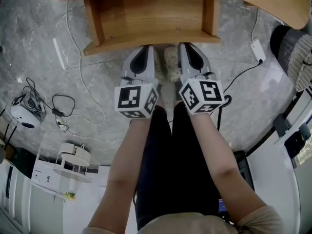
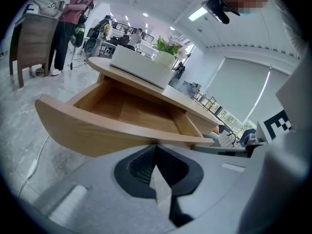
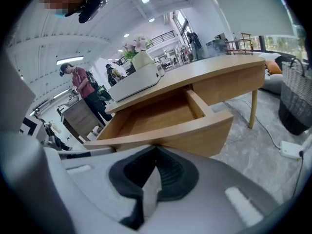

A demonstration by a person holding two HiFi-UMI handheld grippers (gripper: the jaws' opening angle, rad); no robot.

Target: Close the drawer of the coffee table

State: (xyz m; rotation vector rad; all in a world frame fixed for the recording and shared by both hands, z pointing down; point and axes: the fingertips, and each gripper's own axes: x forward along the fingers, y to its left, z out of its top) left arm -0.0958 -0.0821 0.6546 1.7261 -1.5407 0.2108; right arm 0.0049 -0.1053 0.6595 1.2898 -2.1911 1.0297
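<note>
The coffee table (image 1: 273,4) has its wooden drawer (image 1: 151,39) pulled out towards me, its inside bare. My left gripper (image 1: 146,48) and right gripper (image 1: 187,46) sit side by side with their tips right at the drawer's front panel; whether they touch it I cannot tell. Both are shut with nothing between the jaws. In the left gripper view the drawer front (image 2: 97,130) curves just beyond the left gripper (image 2: 156,145). In the right gripper view the drawer front (image 3: 190,133) stands just past the right gripper (image 3: 156,147).
Cables (image 1: 83,82) trail over the grey marble floor. A white power adapter (image 1: 257,50) and a dark woven basket (image 1: 295,52) lie at the right. A white box (image 2: 141,67) and flowers rest on the tabletop. People (image 2: 73,13) stand far behind.
</note>
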